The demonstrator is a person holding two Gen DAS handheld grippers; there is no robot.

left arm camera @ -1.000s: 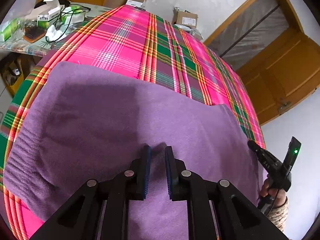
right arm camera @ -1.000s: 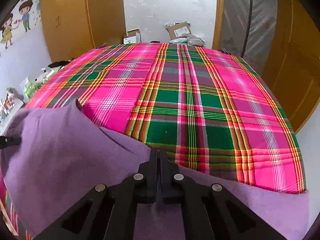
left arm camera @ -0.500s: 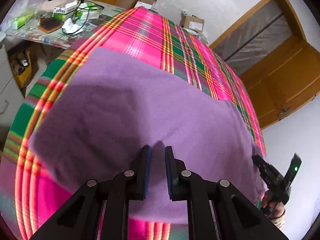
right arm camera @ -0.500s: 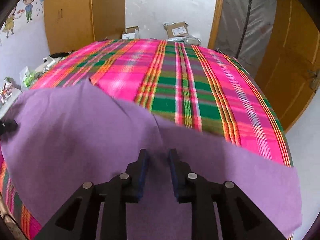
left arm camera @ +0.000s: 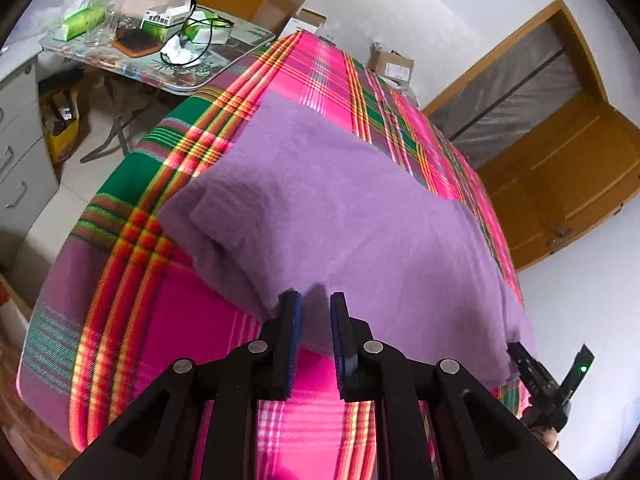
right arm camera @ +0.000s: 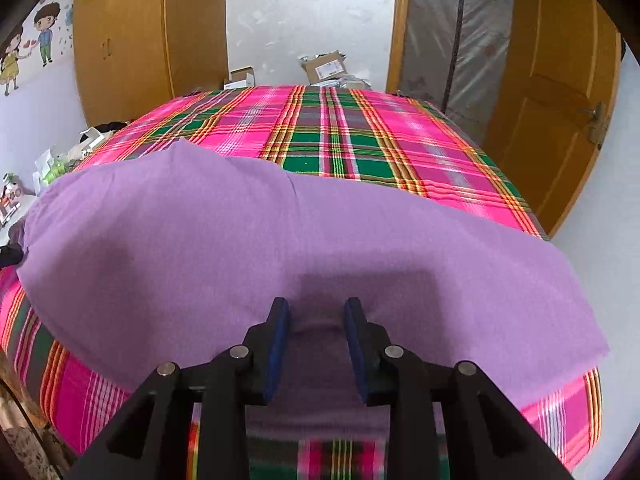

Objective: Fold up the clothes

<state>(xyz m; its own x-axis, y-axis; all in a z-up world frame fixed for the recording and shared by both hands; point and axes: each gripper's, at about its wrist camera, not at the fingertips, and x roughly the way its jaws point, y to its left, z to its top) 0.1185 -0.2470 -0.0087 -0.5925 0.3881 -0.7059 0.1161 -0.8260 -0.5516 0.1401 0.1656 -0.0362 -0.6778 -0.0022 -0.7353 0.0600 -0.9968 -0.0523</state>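
A purple knit garment lies folded across the near part of a bed with a pink and green plaid cover. It also shows in the right wrist view. My left gripper is open at the garment's near edge, with cloth showing between the jaws. My right gripper is open, jaws wide apart, over the garment's near edge. The right gripper also shows at the lower right of the left wrist view.
A cluttered side table with boxes and cables stands left of the bed, beside grey drawers. Cardboard boxes sit on the floor beyond the bed. Wooden doors stand to the right.
Both grippers have drawn back toward the near edge of the bed. The right gripper went from shut on the garment to open. The garment now lies folded over itself.
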